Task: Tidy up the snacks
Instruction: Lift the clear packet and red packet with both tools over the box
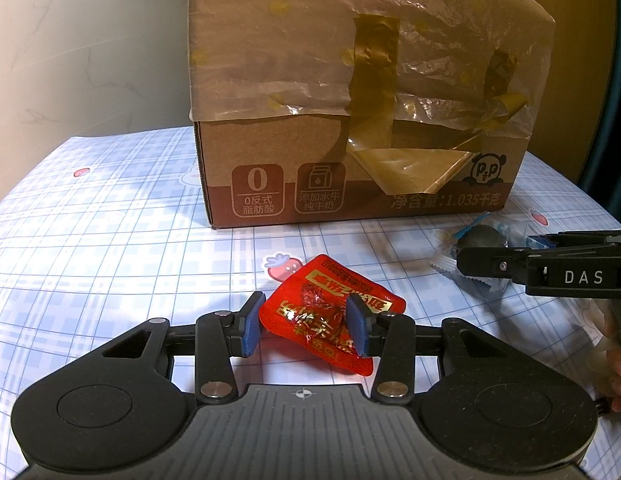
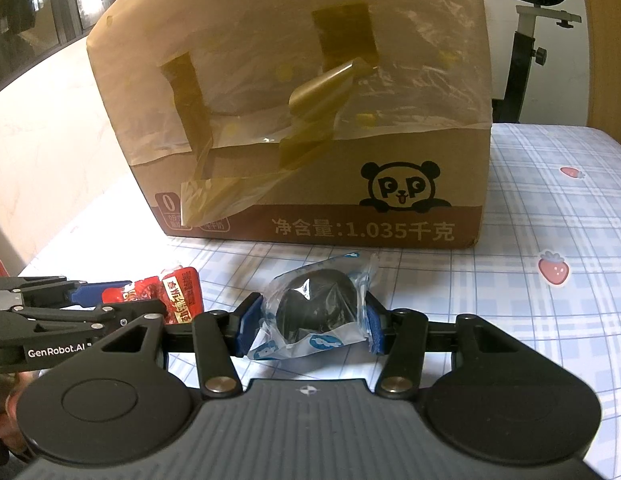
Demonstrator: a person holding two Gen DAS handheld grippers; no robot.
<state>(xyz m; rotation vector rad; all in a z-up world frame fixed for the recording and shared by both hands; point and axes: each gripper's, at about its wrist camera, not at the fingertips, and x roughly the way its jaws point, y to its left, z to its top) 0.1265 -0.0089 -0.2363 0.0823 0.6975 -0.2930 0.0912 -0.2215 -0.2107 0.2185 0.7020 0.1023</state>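
A red foil snack packet (image 1: 330,308) sits between the blue pads of my left gripper (image 1: 305,326), which is shut on it just above the checked tablecloth (image 1: 110,240). My right gripper (image 2: 310,324) is shut on a dark round snack in a clear blue-printed wrapper (image 2: 318,304). The two grippers are side by side in front of a brown cardboard box (image 1: 350,120) with plastic film and yellow tape on its top. In the right wrist view the left gripper (image 2: 150,298) and the red packet (image 2: 178,292) show at the left. In the left wrist view the right gripper (image 1: 464,258) and the wrapped snack (image 1: 480,236) show at the right.
The cardboard box (image 2: 310,120) with a panda logo fills the back of the table. The strawberry-print tablecloth (image 2: 550,220) stretches out to its right. A black stand with a saddle (image 2: 526,40) is behind the table at the right. A person's fingers (image 1: 618,360) grip the right tool.
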